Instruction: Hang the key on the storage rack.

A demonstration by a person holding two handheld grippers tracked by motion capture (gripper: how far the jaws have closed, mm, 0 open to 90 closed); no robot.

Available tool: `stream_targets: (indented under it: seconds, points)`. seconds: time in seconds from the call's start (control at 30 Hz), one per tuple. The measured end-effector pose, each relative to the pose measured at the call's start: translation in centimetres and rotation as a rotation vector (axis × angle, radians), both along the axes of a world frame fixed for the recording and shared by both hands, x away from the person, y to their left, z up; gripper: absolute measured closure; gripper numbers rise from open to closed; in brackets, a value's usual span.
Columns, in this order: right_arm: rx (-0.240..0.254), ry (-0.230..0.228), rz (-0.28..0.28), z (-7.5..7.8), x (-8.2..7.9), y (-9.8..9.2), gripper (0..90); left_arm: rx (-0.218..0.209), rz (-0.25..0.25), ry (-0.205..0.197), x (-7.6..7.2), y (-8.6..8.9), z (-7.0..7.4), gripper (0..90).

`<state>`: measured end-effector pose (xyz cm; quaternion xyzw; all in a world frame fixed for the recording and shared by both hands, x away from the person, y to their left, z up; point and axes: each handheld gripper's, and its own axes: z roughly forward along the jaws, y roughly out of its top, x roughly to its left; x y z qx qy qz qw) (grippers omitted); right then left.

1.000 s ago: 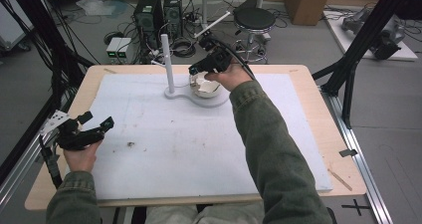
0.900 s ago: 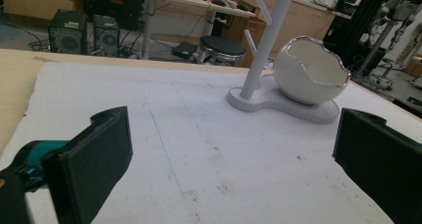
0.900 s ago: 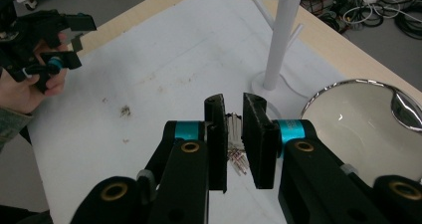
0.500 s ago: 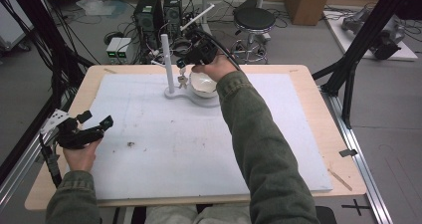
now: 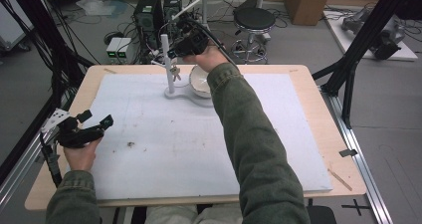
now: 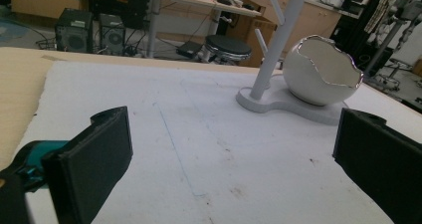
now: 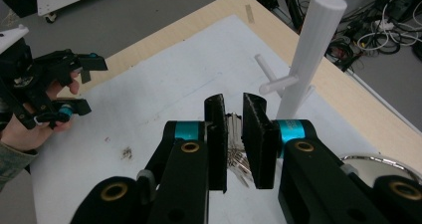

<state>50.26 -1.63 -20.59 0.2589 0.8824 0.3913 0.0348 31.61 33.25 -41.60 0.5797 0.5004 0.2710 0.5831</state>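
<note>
A white peg stand (image 5: 166, 59) rises at the far middle of the mat, with a white egg-shaped bowl (image 5: 199, 80) on its base. My right gripper (image 5: 171, 52) hovers just beside the post's pegs, shut on a bunch of keys (image 5: 175, 72) that dangles below its jaws. In the right gripper view the keys (image 7: 234, 159) hang between the pads of the gripper (image 7: 233, 102), with the post (image 7: 311, 55) and a peg (image 7: 276, 84) close ahead. My left gripper (image 5: 94, 122) rests at the near left, open and holding nothing (image 6: 234, 154); it faces the stand (image 6: 281, 40) and bowl (image 6: 321, 72).
A white mat (image 5: 278, 134) covers the wooden table (image 5: 333, 149). A small dark smudge (image 5: 130, 144) marks the mat near the left hand. Beyond the far edge stand computer towers (image 5: 149, 10) and a stool (image 5: 254, 20). Black frame struts (image 5: 348, 69) flank the table.
My right gripper has carried the keys from over the bowl to the left and farther away, up beside the post's pegs. The left hand has stayed put.
</note>
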Motion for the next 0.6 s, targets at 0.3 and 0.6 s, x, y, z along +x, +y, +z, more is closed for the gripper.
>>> stream_targets:
  seconds: [0.3, 0.6]
  points:
    - [0.001, -0.007, 0.019, 1.1, 1.6, 1.8, 80.8, 0.007, 0.007, 0.0, 0.1, 0.1, -0.1, 2.5]
    - [0.005, -0.001, -0.002, 0.0, 3.5, 2.7, 80.8, 0.01, -0.002, 0.0, 0.3, -0.1, -0.1, 2.6]
